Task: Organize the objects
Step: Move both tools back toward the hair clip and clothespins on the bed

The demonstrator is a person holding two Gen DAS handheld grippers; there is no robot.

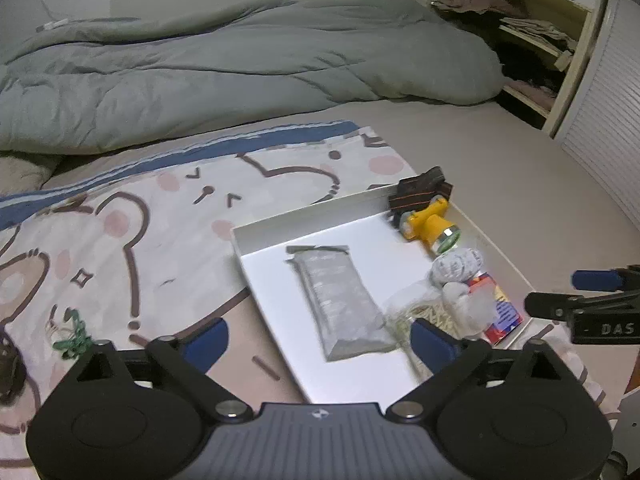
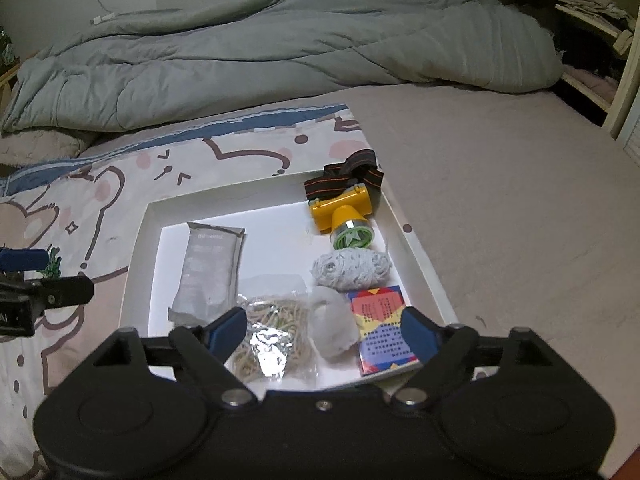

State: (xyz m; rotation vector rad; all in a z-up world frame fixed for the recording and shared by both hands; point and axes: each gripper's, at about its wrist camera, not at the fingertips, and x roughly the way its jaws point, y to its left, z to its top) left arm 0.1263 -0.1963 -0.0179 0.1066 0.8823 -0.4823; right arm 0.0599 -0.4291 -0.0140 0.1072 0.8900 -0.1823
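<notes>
Both my tongs, left gripper and right gripper, stand wide apart, holding nothing. Risk: a careless descent could snag the crinkly rubber-band bag or nudge the white tray. Inside the tray: grey pouch, yellow headlamp, yarn ball, patterned box.

your tray looks like matt white card, smooth. headlamp is glossy yellow plastic with a woven cloth strap. grey pouch reads as matt foil or plastic film. rubber bands sit in a crinkly shiny clear bag. yarn ball is rough, fuzzy. small box is printed glossy card. printed sheet and grey quilt are soft matt cloth.
</notes>
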